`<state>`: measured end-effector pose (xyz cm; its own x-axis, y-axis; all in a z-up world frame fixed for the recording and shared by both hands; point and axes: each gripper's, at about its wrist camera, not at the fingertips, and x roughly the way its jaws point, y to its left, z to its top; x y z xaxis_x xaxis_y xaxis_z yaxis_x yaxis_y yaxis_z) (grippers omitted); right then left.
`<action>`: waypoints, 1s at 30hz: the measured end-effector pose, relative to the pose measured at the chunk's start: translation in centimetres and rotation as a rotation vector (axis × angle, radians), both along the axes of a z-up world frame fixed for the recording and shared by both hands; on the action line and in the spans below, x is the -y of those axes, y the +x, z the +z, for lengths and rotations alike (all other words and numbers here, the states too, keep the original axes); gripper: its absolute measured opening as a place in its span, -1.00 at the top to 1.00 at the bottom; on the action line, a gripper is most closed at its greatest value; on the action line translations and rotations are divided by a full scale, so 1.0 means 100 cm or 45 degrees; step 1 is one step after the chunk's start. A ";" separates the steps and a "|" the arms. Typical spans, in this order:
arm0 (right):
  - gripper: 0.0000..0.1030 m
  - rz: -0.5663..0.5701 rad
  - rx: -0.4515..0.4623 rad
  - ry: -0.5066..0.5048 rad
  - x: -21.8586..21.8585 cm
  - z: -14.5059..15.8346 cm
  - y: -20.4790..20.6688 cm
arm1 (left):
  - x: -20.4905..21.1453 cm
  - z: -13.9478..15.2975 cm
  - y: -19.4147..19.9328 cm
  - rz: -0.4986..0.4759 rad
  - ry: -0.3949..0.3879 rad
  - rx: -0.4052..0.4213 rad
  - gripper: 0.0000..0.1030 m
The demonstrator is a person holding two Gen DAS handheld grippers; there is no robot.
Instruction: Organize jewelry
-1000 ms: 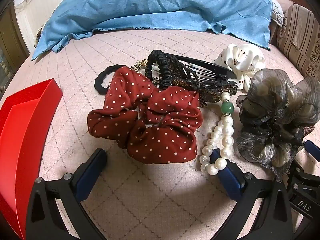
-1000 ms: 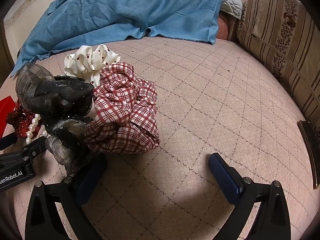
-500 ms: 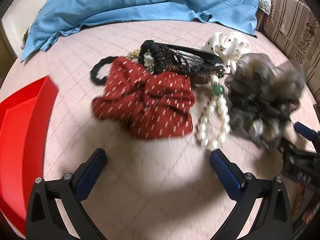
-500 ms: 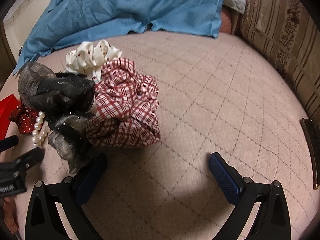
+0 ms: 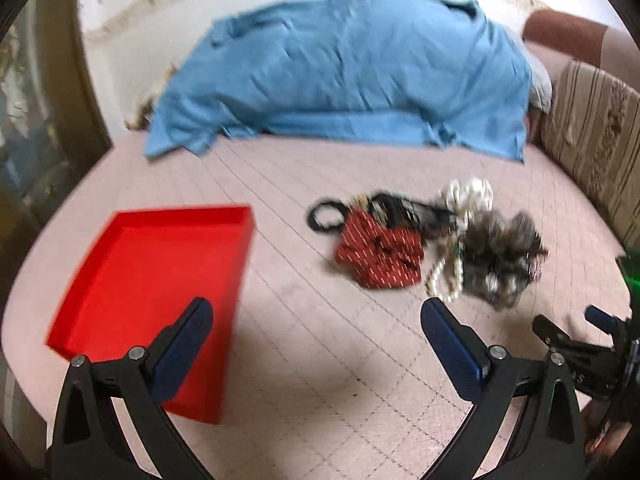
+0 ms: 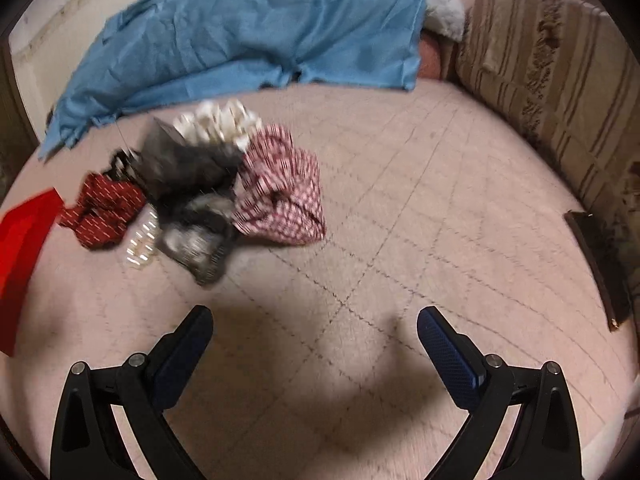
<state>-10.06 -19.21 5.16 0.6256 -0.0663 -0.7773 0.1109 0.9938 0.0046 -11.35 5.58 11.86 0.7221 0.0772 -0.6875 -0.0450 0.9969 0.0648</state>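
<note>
A: Both grippers have pulled back and up from the pile since a second ago, so the whole red tray (image 5: 148,280) now shows where only its corner did before!

B: Sitting far left on the quilted pink cover (image 5: 320,360), well apart from the heap. Looks bare inside, so my guess is nothing has been sorted yet.

A: Left gripper (image 5: 316,316), fingers spread wide, nothing between them. It hangs over bare cover between tray and pile.

B: Makes sense as a reset, a wider look before choosing a piece. Moving right: black hair tie (image 5: 324,216) at the pile's left edge, then the red dotted scrunchie (image 5: 380,254) in front.

A: The pearl strand (image 5: 442,276) lies just beside it, touching the grey gauzy scrunchie (image 5: 500,256). That's the one true piece of jewelry I can make out, though blur hides detail.

B: Cream scrunchie (image 5: 470,196) behind, and in the right view a plaid one (image 6: 282,196) on the pile's right flank.

A: Right gripper (image 6: 314,330), also gaping, empty, over open cover in front of the pile.

B: Everything's tangled in one clump, so a pearl grab risks dragging fabric along.

A: Blue cloth (image 5: 340,76) heaped at the back, out of play.
</note>
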 end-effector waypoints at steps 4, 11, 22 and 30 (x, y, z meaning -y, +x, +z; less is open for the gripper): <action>-0.99 -0.020 0.127 -0.011 -0.006 0.032 -0.016 | 0.003 0.018 -0.015 0.011 0.044 0.062 -1.00; -0.99 -0.064 0.329 -0.018 -0.013 0.077 -0.042 | 0.011 0.039 -0.040 0.012 0.116 0.110 -1.00; -0.99 -0.075 0.358 0.031 -0.020 0.090 -0.061 | 0.016 0.058 -0.071 -0.046 0.048 0.152 -1.00; -0.99 -0.056 0.340 0.019 -0.028 0.095 -0.065 | 0.010 0.056 -0.075 -0.058 -0.014 0.114 -1.00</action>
<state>-16.60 -16.40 14.61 0.8054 -0.0874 -0.5862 0.1465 0.9877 0.0541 -18.88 4.57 17.46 0.7834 0.0359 -0.6205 -0.0048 0.9986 0.0517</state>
